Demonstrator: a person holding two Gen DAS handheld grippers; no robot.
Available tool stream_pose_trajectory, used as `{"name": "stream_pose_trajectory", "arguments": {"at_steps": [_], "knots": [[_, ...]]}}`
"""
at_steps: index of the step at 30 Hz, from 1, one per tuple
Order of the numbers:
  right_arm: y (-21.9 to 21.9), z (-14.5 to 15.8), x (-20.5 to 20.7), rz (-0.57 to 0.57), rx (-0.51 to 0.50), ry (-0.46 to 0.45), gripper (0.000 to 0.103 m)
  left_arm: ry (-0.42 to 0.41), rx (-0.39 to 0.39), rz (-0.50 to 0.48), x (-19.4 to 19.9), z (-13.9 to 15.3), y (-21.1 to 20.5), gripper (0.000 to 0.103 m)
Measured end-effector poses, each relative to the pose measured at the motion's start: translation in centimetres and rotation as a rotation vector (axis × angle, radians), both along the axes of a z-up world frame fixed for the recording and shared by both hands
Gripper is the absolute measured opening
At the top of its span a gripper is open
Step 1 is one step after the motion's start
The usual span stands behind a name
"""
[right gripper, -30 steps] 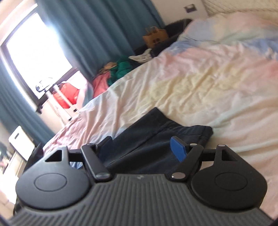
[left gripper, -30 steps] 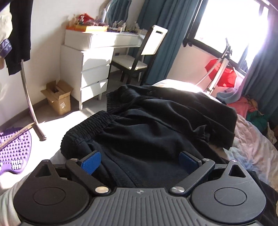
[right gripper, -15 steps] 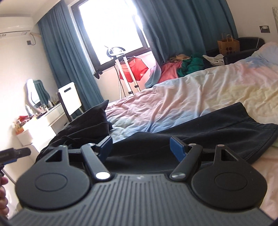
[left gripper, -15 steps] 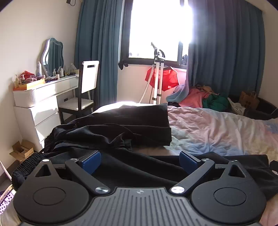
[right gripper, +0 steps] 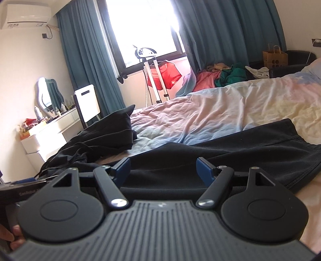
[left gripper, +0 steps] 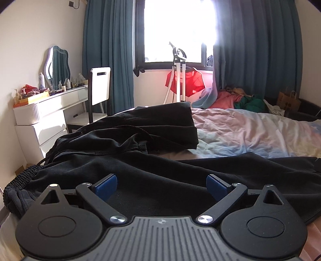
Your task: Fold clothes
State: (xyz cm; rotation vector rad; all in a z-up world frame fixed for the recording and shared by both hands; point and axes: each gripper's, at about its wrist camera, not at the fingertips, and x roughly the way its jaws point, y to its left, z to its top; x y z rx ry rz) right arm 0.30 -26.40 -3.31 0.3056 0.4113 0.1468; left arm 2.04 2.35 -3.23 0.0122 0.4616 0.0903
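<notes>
Both grippers sit low over a bed point(left gripper: 250, 128) with a pastel sheet, fingers pointing toward the window point(left gripper: 176, 30). Left gripper point(left gripper: 161, 183): blue pads point(left gripper: 106, 183) spread wide apart, nothing pinched between them, black fabric lying under and ahead of the gap. Right gripper point(right gripper: 163, 169): jaws also spread wide, blue pads point(right gripper: 203, 169) clear of the cloth, nothing clamped. Black trousers point(left gripper: 160, 166) lie stretched across the near edge of the bed, elastic gathered waistband point(left gripper: 19, 178) at the left end near the mattress edge, leg running off to the right; in the right wrist view the same trousers point(right gripper: 230, 148) end in a hem at the right side. A second black garment point(left gripper: 152, 124), roughly folded, lies further back on the bed, just beyond the trousers, touching or overlapping them at the left; cannot tell which. In the right wrist view part of the left gripper's body point(right gripper: 18, 189) shows at the left edge and a person's fingers point(right gripper: 12, 239) at the bottom left corner. Background: teal curtains point(left gripper: 108, 52), white dressing table point(left gripper: 50, 108) with a wavy mirror point(left gripper: 58, 64) and bottles, white-backed chair point(left gripper: 99, 90), garment steamer stand point(left gripper: 179, 74) with a red garment point(left gripper: 186, 83) hung on it, heap of pink and green clothes point(left gripper: 238, 99) by the far side, brown paper bag point(left gripper: 289, 101), air conditioner point(right gripper: 26, 15) high on the wall.
</notes>
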Motion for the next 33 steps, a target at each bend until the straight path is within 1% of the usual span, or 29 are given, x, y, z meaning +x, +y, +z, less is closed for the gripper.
{"name": "stream_pose_trajectory", "arguments": {"at_steps": [3, 5, 7, 8, 9, 10, 12, 14, 15, 16, 18, 20, 23, 24, 25, 26, 27, 29, 32, 33], "knots": [[-0.2, -0.1, 0.0, 0.015, 0.044, 0.016, 0.067, 0.000, -0.031, -0.007, 0.1, 0.5, 0.6, 0.097], [-0.5, -0.2, 0.1, 0.024, 0.083, 0.027, 0.055, -0.002, -0.043, -0.034, 0.4, 1.2, 0.2, 0.097], [-0.8, -0.7, 0.3, 0.027, 0.115, 0.056, 0.036, -0.013, -0.023, -0.062, 0.8, 2.3, -0.2, 0.097], [-0.9, -0.9, 0.4, 0.028, 0.132, 0.070, 0.032, -0.024, -0.007, -0.075, 1.0, 3.0, -0.5, 0.097], [-1.1, -1.2, 0.5, 0.029, 0.146, 0.082, 0.023, -0.036, -0.003, -0.082, 1.4, 3.7, -0.7, 0.098], [-1.2, -1.5, 0.6, 0.031, 0.161, 0.094, 0.021, -0.048, -0.006, -0.085, 1.7, 4.4, -0.7, 0.099], [-1.5, -2.1, 0.9, 0.038, 0.205, 0.119, 0.021, -0.055, -0.027, -0.116, 2.8, 5.4, -0.8, 0.099], [-1.7, -2.5, 1.9, 0.067, 0.272, 0.146, 0.021, -0.082, -0.040, -0.132, 3.6, 5.3, -0.8, 0.099], [-1.8, -2.7, 3.0, 0.089, 0.321, 0.173, 0.021, -0.098, -0.045, -0.138, 3.9, 5.2, -0.8, 0.099], [-1.7, -2.8, 4.0, 0.105, 0.349, 0.193, 0.023, -0.110, -0.056, -0.137, 4.2, 4.9, -0.7, 0.099], [-1.1, -2.7, 7.0, 0.118, 0.378, 0.234, 0.023, -0.104, -0.104, -0.116, 4.9, 3.9, 0.0, 0.099], [-0.4, -2.8, 10.4, 0.130, 0.406, 0.252, 0.024, -0.091, -0.132, -0.088, 5.7, 3.0, 1.2, 0.099], [0.7, -3.7, 16.9, 0.114, 0.507, 0.278, 0.029, -0.073, -0.165, -0.045, 6.8, 1.7, 3.1, 0.099], [1.1, -4.3, 19.3, 0.115, 0.564, 0.288, 0.035, -0.067, -0.176, -0.031, 7.2, 1.3, 3.7, 0.099], [1.5, -5.1, 21.7, 0.120, 0.622, 0.300, 0.047, -0.061, -0.186, -0.016, 7.6, 0.9, 4.3, 0.099], [2.0, -5.8, 24.1, 0.121, 0.675, 0.313, 0.052, -0.055, -0.197, -0.002, 8.0, 0.4, 4.9, 0.099], [2.5, -6.5, 26.1, 0.099, 0.690, 0.322, 0.053, -0.049, -0.208, 0.013, 8.4, 0.0, 5.6, 0.099], [3.7, -7.5, 29.9, 0.048, 0.690, 0.338, 0.053, -0.037, -0.230, 0.042, 9.1, -0.9, 6.8, 0.098], [5.9, -9.3, 35.5, 0.037, 0.675, 0.381, 0.053, -0.019, -0.263, 0.085, 10.3, -2.2, 8.7, 0.098], [6.6, -10.0, 36.7, 0.035, 0.671, 0.395, 0.053, -0.017, -0.277, 0.092, 10.4, -2.4, 9.0, 0.098]]}}
